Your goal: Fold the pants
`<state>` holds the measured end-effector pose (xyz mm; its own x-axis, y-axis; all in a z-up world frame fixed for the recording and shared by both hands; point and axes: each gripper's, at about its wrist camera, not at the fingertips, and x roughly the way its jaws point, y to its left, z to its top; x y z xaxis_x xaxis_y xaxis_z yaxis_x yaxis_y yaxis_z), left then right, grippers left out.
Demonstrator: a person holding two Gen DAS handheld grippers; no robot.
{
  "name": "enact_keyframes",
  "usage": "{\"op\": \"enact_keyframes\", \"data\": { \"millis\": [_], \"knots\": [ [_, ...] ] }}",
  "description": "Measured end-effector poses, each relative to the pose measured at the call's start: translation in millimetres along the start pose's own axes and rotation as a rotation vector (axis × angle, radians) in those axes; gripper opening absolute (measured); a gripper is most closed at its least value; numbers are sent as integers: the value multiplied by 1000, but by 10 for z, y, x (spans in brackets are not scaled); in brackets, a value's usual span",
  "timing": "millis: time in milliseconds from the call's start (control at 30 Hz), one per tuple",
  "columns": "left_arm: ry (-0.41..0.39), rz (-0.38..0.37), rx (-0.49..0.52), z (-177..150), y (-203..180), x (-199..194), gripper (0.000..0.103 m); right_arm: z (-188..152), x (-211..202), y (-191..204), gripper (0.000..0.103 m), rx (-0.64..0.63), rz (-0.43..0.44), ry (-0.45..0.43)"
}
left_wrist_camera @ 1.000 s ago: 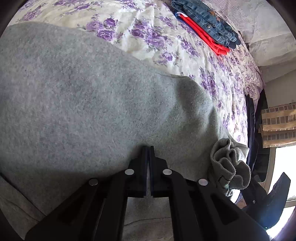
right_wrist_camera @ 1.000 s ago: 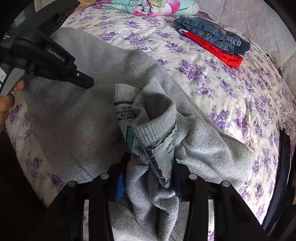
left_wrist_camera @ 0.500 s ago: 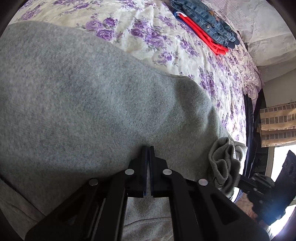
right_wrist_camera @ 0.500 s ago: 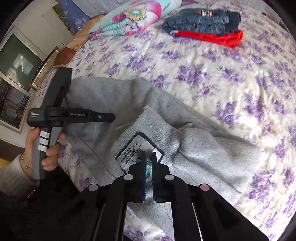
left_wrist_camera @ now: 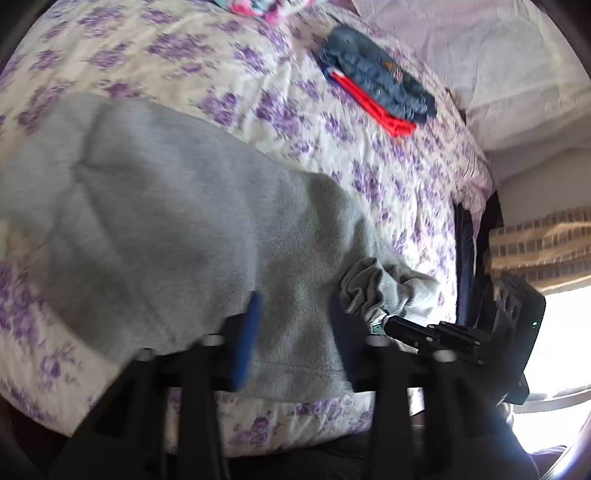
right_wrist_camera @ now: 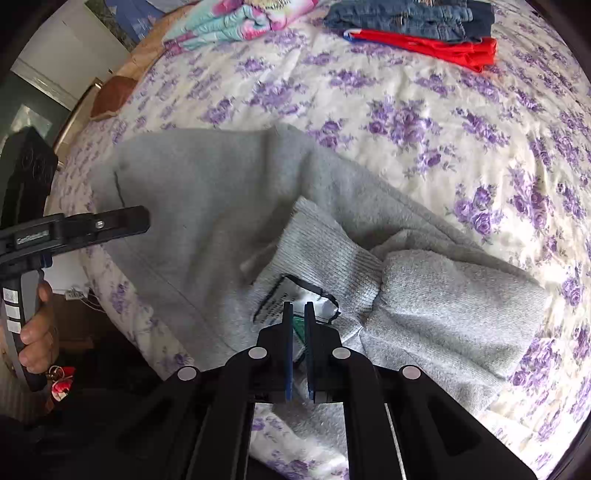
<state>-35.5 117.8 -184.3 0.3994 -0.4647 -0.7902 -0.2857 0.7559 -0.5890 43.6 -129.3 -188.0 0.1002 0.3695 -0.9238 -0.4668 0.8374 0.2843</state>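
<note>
Purple-flowered bedding covers the bed [right_wrist_camera: 424,122], and on it, near the front edge, lie the grey pants [right_wrist_camera: 207,206], partly spread, with the waistband [right_wrist_camera: 325,251] turned back and a white care label [right_wrist_camera: 295,299] showing. The right gripper [right_wrist_camera: 299,314] has its fingers nearly shut on that label and the waistband edge, probably to lift the top end over for a fold. The left gripper [left_wrist_camera: 293,314] hovers above the flat grey cloth, its fingers opening with nothing pinched between them; it seems to have let go so that the cloth can lie smooth. Farther back, well apart, sit folded jeans [right_wrist_camera: 406,16] on a red garment [right_wrist_camera: 436,46], likely finished pieces.
</note>
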Motion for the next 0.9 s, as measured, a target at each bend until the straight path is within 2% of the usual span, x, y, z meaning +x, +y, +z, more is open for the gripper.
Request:
{"op": "enact_keyframes", "data": {
  "millis": [33, 100, 167, 233, 300, 467, 533, 567, 600, 633, 667, 733, 833, 900],
  "knots": [
    [-65, 6, -43, -28, 99, -208, 85, -9, -98, 6, 8, 5, 1, -29],
    [-139, 24, -125, -51, 355, -497, 87, -32, -251, -14, 8, 15, -8, -74],
    [-157, 45, -221, -40, 684, -603, 88, -45, -342, -83, 8, 35, -13, -93],
    [-168, 34, -322, -9, 1000, -621, 87, -69, -377, -135, 8, 54, -14, -94],
    [-175, 4, -379, 55, 1224, -565, 87, -90, -392, -164, 8, 59, -24, -88],
    [-125, -94, -432, 285, 1492, -189, 87, -146, -376, -139, 8, 54, -35, -72],
    [-99, -103, -425, 398, 1473, -9, 87, -166, -365, -128, 8, 51, -40, -68],
    [-101, -92, -413, 447, 1431, 29, 86, -176, -357, -131, 8, 52, -42, -64],
    [-107, -84, -388, 492, 1350, 36, 69, -188, -349, -132, 8, 56, -43, -61],
    [-103, -114, -343, 526, 1246, 30, 41, -196, -351, -130, 8, 56, -43, -60],
    [-110, -130, -294, 546, 1126, -3, 41, -198, -362, -117, 8, 49, -39, -64],
    [-147, -68, -139, 520, 785, -126, 40, -183, -392, -60, 8, 26, -6, -74],
    [-158, 70, 66, 441, 273, -232, 39, -82, -347, 103, 8, -21, 80, -75],
    [-171, 100, 153, 377, 8, -289, 39, 32, -222, 232, 7, -60, 124, -72]
  ]
}}
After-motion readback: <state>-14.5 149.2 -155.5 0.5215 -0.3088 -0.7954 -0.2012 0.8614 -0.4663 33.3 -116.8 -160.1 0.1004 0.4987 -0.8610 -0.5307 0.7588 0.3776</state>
